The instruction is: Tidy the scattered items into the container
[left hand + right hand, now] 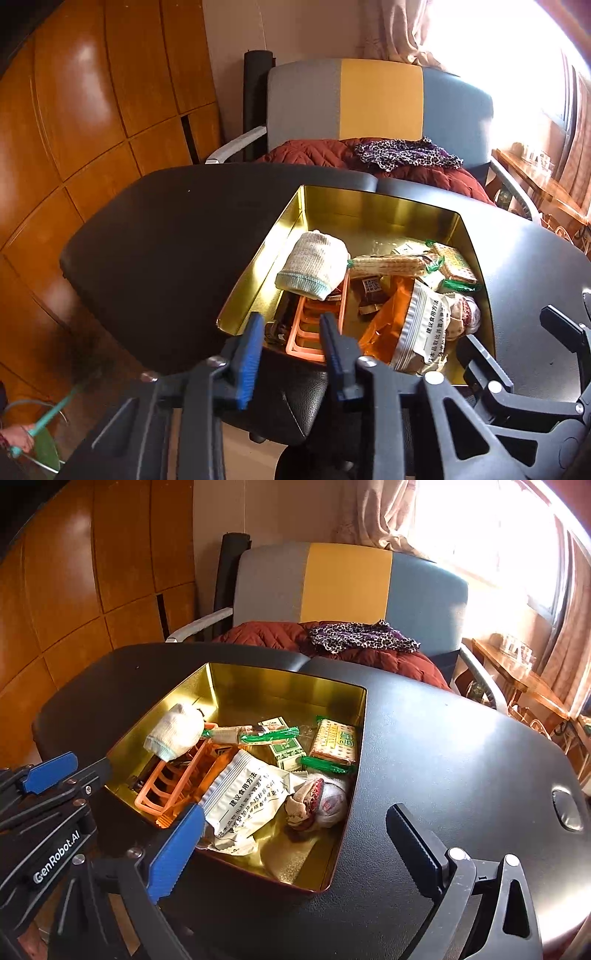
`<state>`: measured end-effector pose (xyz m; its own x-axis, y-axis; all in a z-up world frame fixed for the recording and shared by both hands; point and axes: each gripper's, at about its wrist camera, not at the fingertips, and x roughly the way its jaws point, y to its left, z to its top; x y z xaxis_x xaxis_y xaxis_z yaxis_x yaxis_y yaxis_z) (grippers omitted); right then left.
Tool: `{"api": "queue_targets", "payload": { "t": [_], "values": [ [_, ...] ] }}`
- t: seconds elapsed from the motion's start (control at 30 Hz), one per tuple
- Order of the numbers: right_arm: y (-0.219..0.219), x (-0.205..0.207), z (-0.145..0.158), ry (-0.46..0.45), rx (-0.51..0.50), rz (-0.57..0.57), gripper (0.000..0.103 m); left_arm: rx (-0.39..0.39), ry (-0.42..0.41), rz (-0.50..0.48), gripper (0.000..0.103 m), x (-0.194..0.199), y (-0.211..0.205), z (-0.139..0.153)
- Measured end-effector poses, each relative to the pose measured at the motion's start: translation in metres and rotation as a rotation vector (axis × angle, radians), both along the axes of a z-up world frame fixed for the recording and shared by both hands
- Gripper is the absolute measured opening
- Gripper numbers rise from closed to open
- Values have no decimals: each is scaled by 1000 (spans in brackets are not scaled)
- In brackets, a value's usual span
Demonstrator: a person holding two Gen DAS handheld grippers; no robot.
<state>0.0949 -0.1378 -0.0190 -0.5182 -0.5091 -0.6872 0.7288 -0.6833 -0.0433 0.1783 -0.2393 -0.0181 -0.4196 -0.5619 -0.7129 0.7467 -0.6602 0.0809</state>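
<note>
Left gripper (290, 345): blue-padded jaws narrow, hovering just over the near-left corner of the gold tin (258, 254); a gap shows between the pads and nothing is pinched in it. Behind that gap lies the orange plastic rack (314, 332), inside the tin, not touched as far as can be told. Right gripper (295, 845): jaws spread wide, empty, straddling the tin's near edge, blue pad over the near-left rim, black pad out over bare tabletop to the right.

Tin sits open on the black table (443, 746), gold interior, dark outer wall. Contents, working outward from the near-left corner:
- orange rack, tilted, along the left side
- rolled pale sock (175, 731) with a mint cuff, resting on the rack's far end
- white and orange snack pouch (247, 797) with printed text, crumpled, near the middle front
- bundled red-and-white patterned cloth (321, 801), just right of the pouch
- cracker packs with green ends (334, 744), far right
- small green-and-white box (286, 747) between the crackers and the sock
- small dark brown packet (371, 291), partly buried under the pouch

Beyond the table: chair with grey, yellow and blue back (347, 587), a rust-red quilted jacket (369, 653) and a leopard-print cloth (362, 637) heaped on its seat. Wood panelling left, bright curtained window right.
</note>
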Motion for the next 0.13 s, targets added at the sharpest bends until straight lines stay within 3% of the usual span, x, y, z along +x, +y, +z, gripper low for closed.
{"api": "queue_targets", "payload": {
  "t": [0.13],
  "values": [
    [-1, 4, 3, 35, 5, -1, 100, -12, 11, 0, 30, 1, 1, 2]
  ]
}}
